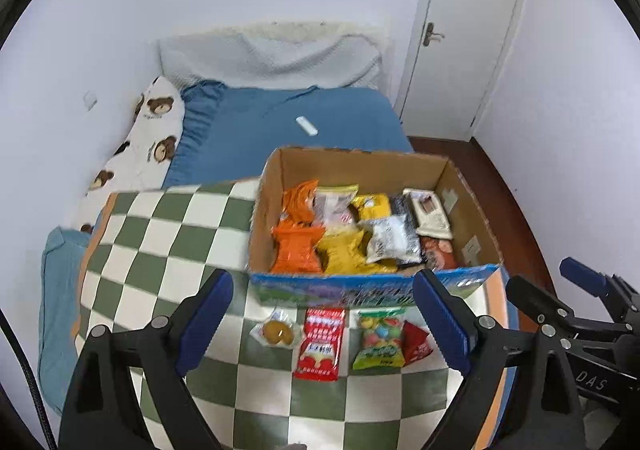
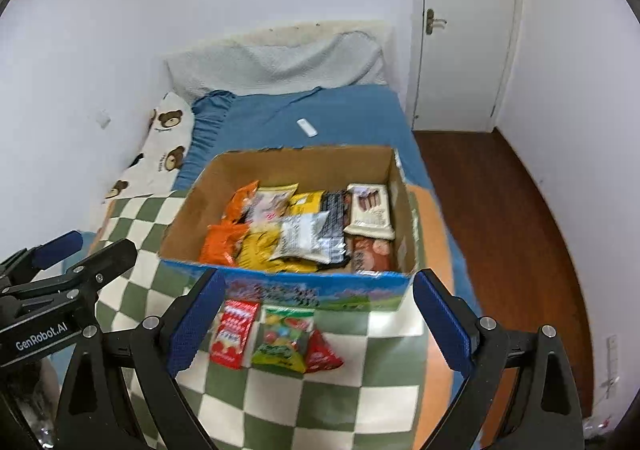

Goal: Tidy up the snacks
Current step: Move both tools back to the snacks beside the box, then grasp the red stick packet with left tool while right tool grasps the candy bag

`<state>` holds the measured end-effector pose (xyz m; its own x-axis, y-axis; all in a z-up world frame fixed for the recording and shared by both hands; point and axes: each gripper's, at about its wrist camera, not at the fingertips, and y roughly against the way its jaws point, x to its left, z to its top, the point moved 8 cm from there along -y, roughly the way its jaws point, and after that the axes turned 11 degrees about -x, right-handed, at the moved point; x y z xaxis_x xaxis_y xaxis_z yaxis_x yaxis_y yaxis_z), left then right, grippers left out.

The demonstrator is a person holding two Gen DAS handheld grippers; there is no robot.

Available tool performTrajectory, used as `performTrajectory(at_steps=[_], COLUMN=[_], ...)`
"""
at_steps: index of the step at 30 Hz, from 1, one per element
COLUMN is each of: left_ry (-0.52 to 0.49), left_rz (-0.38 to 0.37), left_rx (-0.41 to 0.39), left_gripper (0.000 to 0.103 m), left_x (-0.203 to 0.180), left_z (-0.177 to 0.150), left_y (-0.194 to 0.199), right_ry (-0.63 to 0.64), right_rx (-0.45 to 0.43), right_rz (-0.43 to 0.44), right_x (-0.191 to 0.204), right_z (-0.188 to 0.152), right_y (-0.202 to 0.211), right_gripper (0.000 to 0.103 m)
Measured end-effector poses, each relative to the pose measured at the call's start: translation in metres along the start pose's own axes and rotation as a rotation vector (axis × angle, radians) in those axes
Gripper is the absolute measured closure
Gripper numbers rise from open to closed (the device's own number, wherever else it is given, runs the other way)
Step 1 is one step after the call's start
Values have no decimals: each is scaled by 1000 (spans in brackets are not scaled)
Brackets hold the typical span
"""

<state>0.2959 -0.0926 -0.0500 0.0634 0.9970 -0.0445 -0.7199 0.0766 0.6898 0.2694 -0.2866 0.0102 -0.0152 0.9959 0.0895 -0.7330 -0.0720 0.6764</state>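
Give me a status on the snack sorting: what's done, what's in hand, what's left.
Done: most packets already sit inside the cardboard box. In hand: nothing; the left gripper and right gripper are both open and empty. Left: four items on the checkered blanket in front of the box: a clear-wrapped yellow snack, a red packet, a green candy bag and a small red packet.

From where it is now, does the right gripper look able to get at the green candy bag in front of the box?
Probably yes: the right gripper is open, the green candy bag lies flat between its fingers, nothing covering it.
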Motion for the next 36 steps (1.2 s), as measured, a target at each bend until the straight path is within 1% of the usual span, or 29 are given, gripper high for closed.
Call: performTrajectory(at_steps=[1, 2, 3, 4, 5, 6, 9, 11, 12, 13, 14, 17, 19, 22, 25, 28, 30, 33, 35, 36], left_ry=[2, 8, 15, 20, 18, 10, -15, -17, -18, -15, -7, -9, -21, -31, -48, -27, -4, 43, 61, 70], left_rz=[9, 25, 34, 43, 59, 68, 71, 38, 31, 19, 7, 3, 7, -3, -4, 10, 19, 22, 24, 21], left_rx=[15, 50, 81, 114, 155, 190, 293, 367, 398, 432, 475, 546, 570, 576, 550, 553, 568, 597, 607, 612], left_gripper=[11, 11, 11, 11, 11, 11, 11, 12, 14, 22, 26, 28, 28, 48, 54, 54, 54, 54, 54, 52], left_x=[3, 9, 14, 18, 24, 26, 27, 21, 18, 14, 9, -2, -6, -11, -10, 1, 12, 24, 27, 27], left_z=[-6, -17, -27, -39, -53, -65, -102, -126, -135, -144, -155, -173, -180, -187, -190, -199, -212, -234, -244, -247], left_y=[-3, -12, -18, -27, -38, -47, -78, -100, -110, -121, -135, -164, -177, -183, -178, -165, -152, -133, -127, -128], right_ry=[-9, -23, -40, -57, -71, -84, -138, -168, -189, -201, -210, -226, -233, -234, -225, -203, -178, -124, -77, -67], right_rx=[17, 37, 64, 98, 128, 165, 259, 290, 304, 315, 325, 349, 358, 368, 386, 411, 428, 467, 498, 509], right_rz=[11, 20, 34, 58, 67, 78, 112, 130, 143, 147, 148, 143, 136, 130, 131, 129, 126, 90, 42, 36], right_x=[0, 0, -1, -1, 0, 0, 0, 3, 5, 7, 8, 8, 7, 6, 11, 19, 25, 32, 34, 35], right_z=[-7, -15, -24, -36, -47, -60, -95, -109, -116, -121, -124, -131, -131, -129, -129, -133, -137, -148, -158, -162], right_y=[-4, -8, -14, -23, -31, -42, -72, -85, -92, -98, -102, -114, -117, -123, -131, -142, -151, -171, -186, -192], right_gripper=[6, 6, 10, 22, 30, 34, 36, 36, 36, 36, 36, 36, 36, 36, 36, 36, 36, 36, 36, 36])
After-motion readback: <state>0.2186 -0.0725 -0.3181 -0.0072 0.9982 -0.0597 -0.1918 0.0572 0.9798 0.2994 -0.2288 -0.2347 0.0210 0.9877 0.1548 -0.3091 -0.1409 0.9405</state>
